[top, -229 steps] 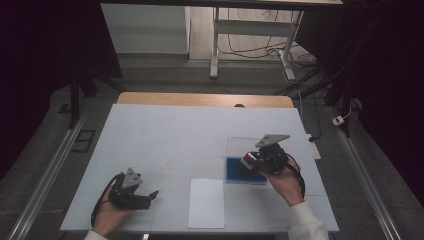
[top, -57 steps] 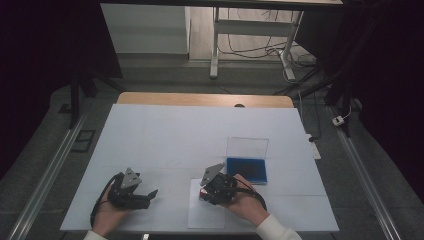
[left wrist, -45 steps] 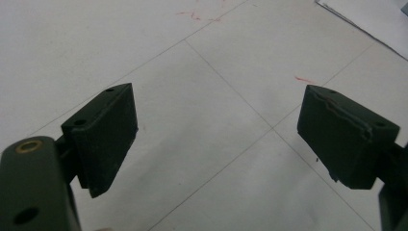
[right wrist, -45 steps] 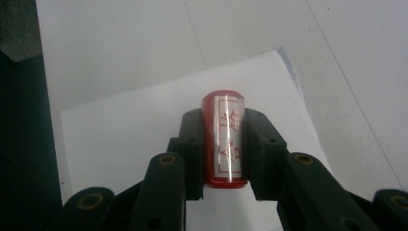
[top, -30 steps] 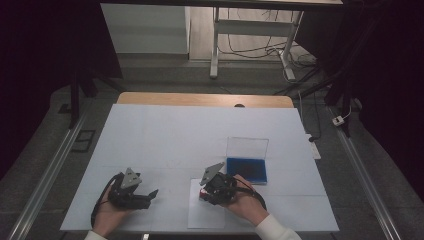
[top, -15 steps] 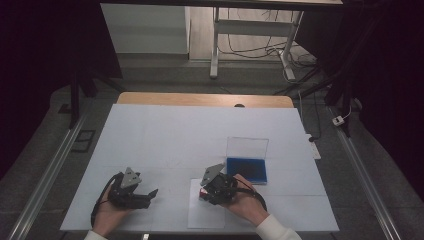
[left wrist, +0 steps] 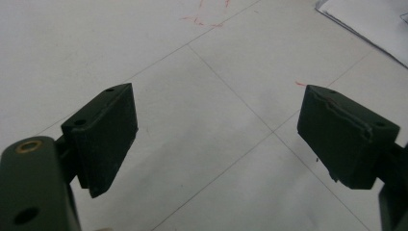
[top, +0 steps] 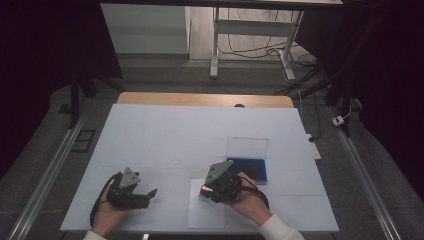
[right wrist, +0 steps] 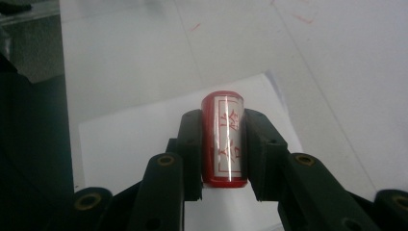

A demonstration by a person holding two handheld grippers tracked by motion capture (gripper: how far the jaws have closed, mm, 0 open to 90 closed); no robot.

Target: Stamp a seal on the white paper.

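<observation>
Red stamp (right wrist: 224,139) between hand-held gripper (right wrist: 222,144) jaws

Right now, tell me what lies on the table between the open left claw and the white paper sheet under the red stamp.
Nothing: in the high view, bare white tabletop separates the left claw from the white paper sheet.

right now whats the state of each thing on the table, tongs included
left tongs: open, empty, low over the bare table.
right tongs: shut on the red stamp, above the paper sheet.
red stamp: clamped by its sides.
paper sheet: flat at the near edge.
ink pad case: open, clear lid back, blue pad exposed.
</observation>
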